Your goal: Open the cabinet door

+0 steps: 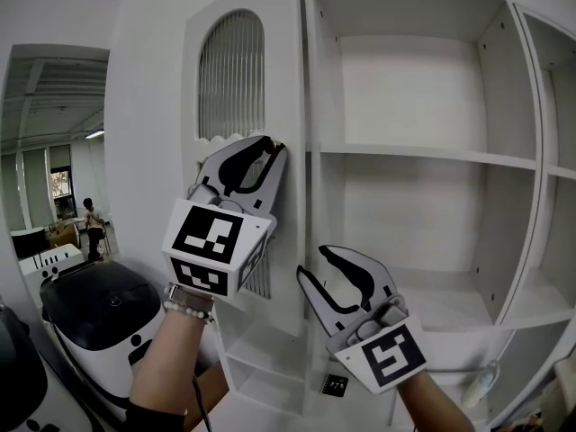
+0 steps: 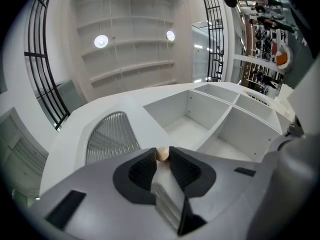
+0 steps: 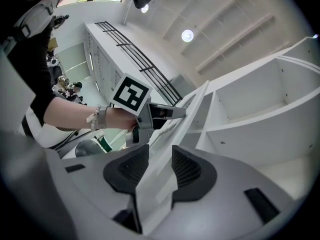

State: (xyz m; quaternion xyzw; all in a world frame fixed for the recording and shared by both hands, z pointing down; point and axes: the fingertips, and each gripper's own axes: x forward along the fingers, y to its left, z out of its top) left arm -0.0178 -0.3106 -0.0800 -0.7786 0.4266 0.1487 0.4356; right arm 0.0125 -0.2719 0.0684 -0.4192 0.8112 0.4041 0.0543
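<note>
The white cabinet door (image 1: 243, 70), with an arched ribbed pane, stands swung out to the left of the shelf bays (image 1: 432, 154). My left gripper (image 1: 270, 147) is up at the door's free edge, shut on a small round wooden knob (image 2: 162, 155) pinched between its tips. Lower down, my right gripper (image 1: 315, 264) stands open astride the door's edge (image 3: 170, 134). The panel runs between its pads (image 3: 187, 169) with a gap on each side. In the right gripper view the left gripper (image 3: 170, 113) and the hand holding it show further up the same edge.
A black-and-white appliance (image 1: 99, 304) sits low on the left, close to the door's swing. The cabinet's shelf boards (image 1: 423, 304) are bare. A white plug and cord (image 1: 477, 385) lie at the lower right. A person (image 1: 93, 219) stands far off on the left.
</note>
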